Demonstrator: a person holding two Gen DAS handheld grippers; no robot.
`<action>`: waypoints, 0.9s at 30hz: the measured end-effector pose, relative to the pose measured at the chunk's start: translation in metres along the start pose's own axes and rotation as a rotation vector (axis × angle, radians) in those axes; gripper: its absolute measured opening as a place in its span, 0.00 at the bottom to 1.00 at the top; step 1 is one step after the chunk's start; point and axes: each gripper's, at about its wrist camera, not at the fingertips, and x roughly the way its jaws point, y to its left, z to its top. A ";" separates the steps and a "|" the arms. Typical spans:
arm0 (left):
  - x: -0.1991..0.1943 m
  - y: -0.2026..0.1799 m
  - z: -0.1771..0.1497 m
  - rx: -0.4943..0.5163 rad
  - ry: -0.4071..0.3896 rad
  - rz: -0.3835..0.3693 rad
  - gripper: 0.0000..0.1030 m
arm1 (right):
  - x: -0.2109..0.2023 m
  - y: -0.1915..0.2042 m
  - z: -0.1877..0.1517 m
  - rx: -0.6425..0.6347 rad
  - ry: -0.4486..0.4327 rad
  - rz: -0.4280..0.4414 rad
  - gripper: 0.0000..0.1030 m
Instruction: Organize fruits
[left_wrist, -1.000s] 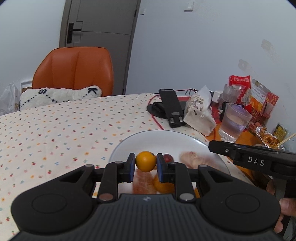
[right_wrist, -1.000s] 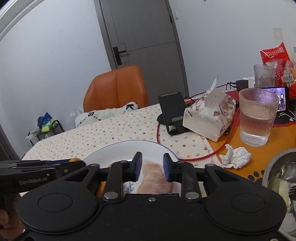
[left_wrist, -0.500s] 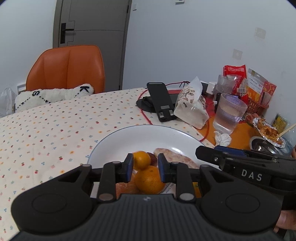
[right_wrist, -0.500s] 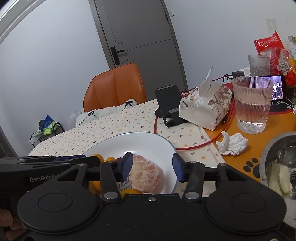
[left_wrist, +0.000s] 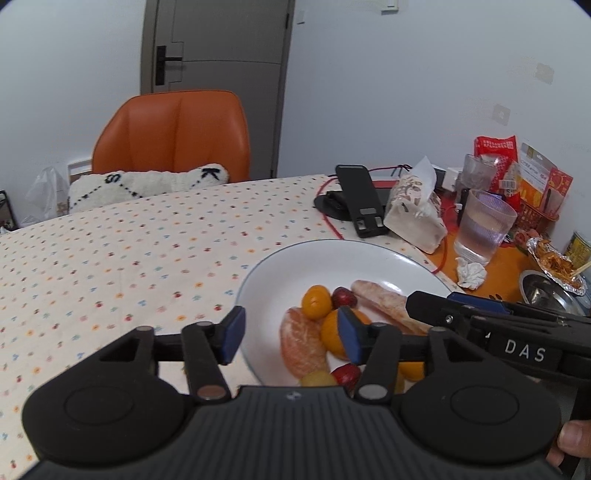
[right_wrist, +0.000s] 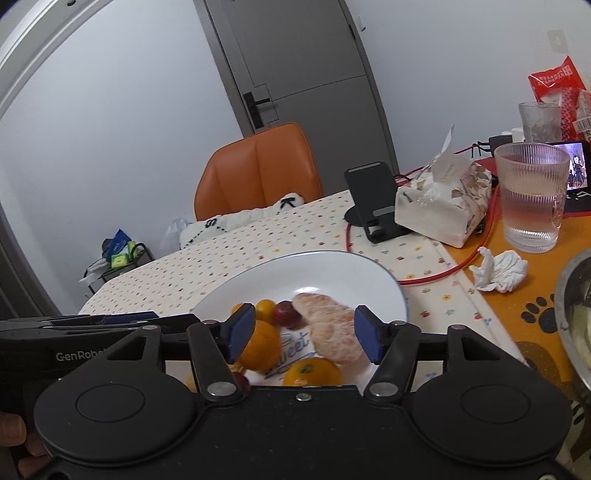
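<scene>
Here, both grippers hung over the near side of the white plate (left_wrist: 295, 266), each w/ jaws wide apart and nothing between them. Left gripper (left_wrist: 290, 336) sat above the plate's near-left rim; right gripper (right_wrist: 304, 334) over its near-right part. On the plate: small orange (left_wrist: 316, 301), red fruit (left_wrist: 344, 297), peeled citrus half (left_wrist: 301, 343), pale peeled segment (right_wrist: 328, 332), larger orange (right_wrist: 260, 345). Tissue pack (left_wrist: 415, 214) and water glass (left_wrist: 484, 225) stood beyond the plate, to its right.
</scene>
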 end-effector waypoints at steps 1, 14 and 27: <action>-0.003 0.002 -0.001 -0.004 -0.004 0.005 0.57 | -0.001 0.001 -0.001 -0.001 -0.001 0.003 0.60; -0.043 0.024 -0.025 -0.078 -0.049 0.094 0.79 | -0.019 0.026 -0.014 -0.046 0.011 0.037 0.77; -0.089 0.047 -0.054 -0.142 -0.087 0.173 0.82 | -0.040 0.064 -0.033 -0.150 0.031 0.085 0.85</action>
